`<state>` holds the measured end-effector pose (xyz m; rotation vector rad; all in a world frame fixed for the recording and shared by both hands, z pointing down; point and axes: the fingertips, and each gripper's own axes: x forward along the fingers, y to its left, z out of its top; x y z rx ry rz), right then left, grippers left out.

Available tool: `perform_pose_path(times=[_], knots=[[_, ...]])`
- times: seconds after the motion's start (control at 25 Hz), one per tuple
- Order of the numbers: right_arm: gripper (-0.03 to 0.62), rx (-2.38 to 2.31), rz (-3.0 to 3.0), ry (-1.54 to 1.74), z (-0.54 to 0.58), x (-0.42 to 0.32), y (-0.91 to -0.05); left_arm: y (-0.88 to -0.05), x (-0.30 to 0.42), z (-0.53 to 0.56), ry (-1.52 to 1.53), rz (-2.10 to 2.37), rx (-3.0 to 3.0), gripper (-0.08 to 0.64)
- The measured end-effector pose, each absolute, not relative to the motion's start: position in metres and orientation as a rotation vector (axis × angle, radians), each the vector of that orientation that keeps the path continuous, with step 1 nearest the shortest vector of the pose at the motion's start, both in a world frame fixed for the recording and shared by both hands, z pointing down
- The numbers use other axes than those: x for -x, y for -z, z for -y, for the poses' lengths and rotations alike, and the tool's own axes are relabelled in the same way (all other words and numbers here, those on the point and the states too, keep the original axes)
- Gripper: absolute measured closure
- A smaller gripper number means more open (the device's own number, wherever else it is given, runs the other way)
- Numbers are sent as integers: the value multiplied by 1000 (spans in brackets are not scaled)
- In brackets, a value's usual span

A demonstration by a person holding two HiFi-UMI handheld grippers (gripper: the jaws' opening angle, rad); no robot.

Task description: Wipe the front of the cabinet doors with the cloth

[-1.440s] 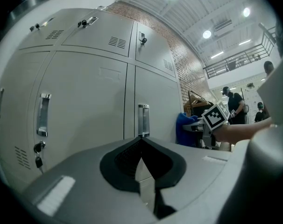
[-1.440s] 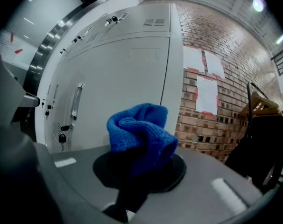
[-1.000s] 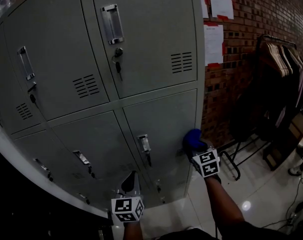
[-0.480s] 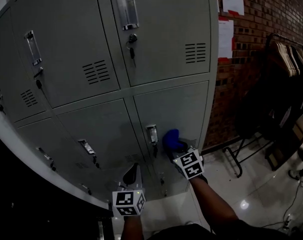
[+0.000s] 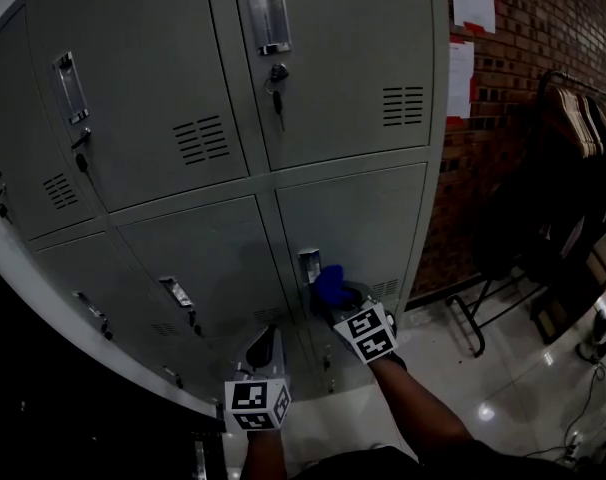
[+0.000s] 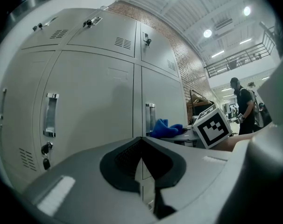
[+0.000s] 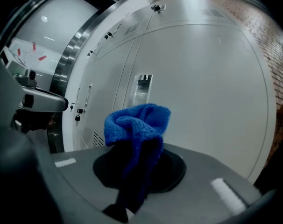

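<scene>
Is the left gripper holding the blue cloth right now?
No, the blue cloth sits clamped in the right gripper, while the left gripper has its jaws shut on nothing.

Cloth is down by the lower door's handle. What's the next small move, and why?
Probably sweep the right gripper rightward across the lower right door. Its jaws are shut on the blue cloth, which sits beside the recessed handle, and bare door panel lies to the right.

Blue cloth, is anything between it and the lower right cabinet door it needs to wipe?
Nothing visible. The cloth, clamped in the right tool, faces the bare lower right door. The door's recessed handle sits close beside it, not between.
</scene>
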<state>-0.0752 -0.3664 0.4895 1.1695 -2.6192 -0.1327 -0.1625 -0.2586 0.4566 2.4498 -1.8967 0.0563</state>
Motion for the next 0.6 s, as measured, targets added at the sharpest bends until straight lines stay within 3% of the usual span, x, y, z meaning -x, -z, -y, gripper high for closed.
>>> perform_pose_path(times=[0.6], knots=[[537, -1369, 2500, 79, 390, -21, -499, -455, 156, 269, -46, 1897, -2450, 546]])
